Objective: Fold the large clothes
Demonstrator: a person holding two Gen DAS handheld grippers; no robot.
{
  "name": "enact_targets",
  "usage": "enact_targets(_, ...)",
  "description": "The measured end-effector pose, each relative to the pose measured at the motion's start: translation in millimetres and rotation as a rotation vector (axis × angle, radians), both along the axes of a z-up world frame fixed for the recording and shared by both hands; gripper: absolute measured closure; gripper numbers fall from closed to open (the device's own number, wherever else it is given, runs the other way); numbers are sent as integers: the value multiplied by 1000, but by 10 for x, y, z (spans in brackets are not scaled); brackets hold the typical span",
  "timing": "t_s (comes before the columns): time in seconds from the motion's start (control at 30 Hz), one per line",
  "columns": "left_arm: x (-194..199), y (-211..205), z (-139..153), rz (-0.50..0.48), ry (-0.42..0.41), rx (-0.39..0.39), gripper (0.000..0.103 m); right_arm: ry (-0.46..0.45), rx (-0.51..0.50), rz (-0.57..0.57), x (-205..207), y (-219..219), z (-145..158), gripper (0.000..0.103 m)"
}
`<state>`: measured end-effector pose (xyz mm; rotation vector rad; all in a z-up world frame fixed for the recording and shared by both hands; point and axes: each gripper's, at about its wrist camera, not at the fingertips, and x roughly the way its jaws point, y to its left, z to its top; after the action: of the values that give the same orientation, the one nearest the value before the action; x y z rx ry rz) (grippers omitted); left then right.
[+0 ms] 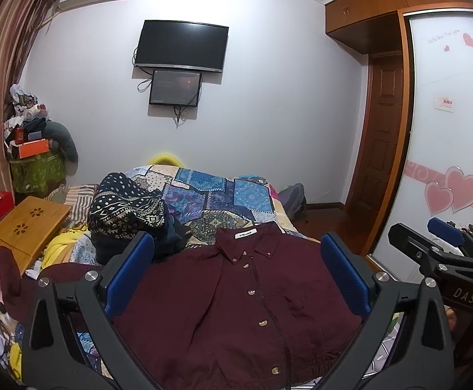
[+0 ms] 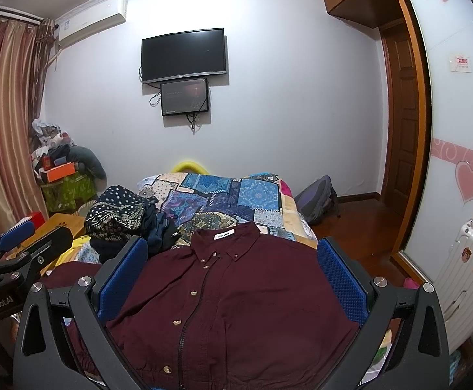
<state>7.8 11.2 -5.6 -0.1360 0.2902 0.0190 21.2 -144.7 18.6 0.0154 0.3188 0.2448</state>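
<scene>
While both hand-held grippers gape wide, left (image 1: 236, 276), right (image 2: 233, 279), maroon shirt (image 2: 236, 292) flat, patterned clothes pile (image 2: 122, 217) beside collar.

- The maroon button-front jacket (image 1: 236, 295) lies spread flat on the patchwork quilt (image 1: 210, 195), collar toward the far wall.
- A heap of dark patterned clothes (image 1: 129, 208) sits left of the collar.
- A low wooden lap table (image 1: 25, 230) stands further left.
- A grey backpack (image 2: 317, 204) rests on the floor right of the bed.

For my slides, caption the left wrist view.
Open left gripper poised above a maroon shirt laid flat on the patchwork bedspread.
</scene>
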Motion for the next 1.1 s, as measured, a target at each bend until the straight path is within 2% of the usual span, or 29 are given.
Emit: enact_targets(1.1,138,75,-104,-3,49,-25,0,39,-16,6,99,34,-64,0)
